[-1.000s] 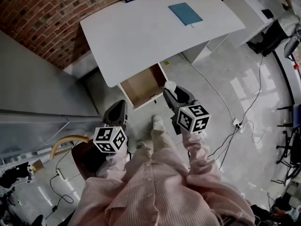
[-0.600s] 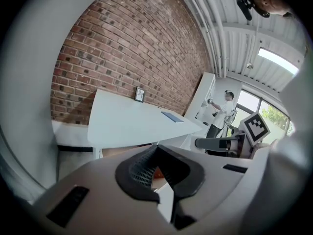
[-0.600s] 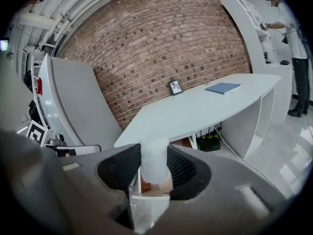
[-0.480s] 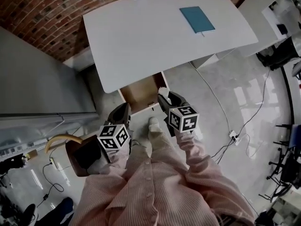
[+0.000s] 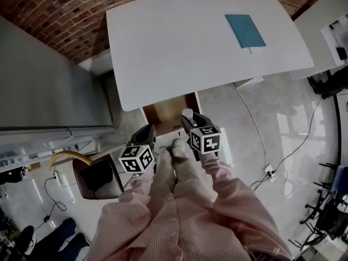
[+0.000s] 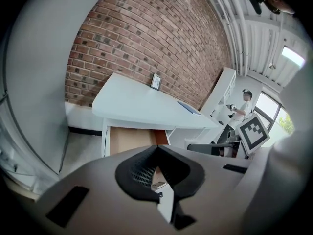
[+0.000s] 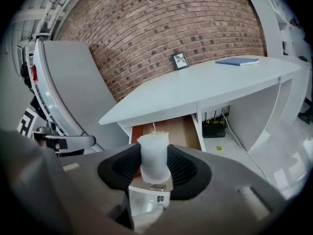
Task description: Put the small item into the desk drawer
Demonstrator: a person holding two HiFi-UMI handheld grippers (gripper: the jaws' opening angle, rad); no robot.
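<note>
The right tongs point(image 7: 155, 169) pinch the white roll point(image 7: 154, 151) upright. The open drawer point(image 5: 164, 113) lies at 12 o'clock, just ahead of these tongs. The left tongs point(image 6: 156, 153) are pressed together, empty.

Small white fuzzy fabric roll point(image 7: 154, 159) stands upright, pinched between the right gripper's point(image 7: 155, 151) jaws, just before the white desk point(image 7: 195, 89); shallow brown wooden drawer point(image 7: 166, 131) juts open under that desk's front edge.

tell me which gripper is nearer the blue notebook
Right. The right gripper is at the open drawer, left of the blue notebook; the left gripper is farther left.
</note>
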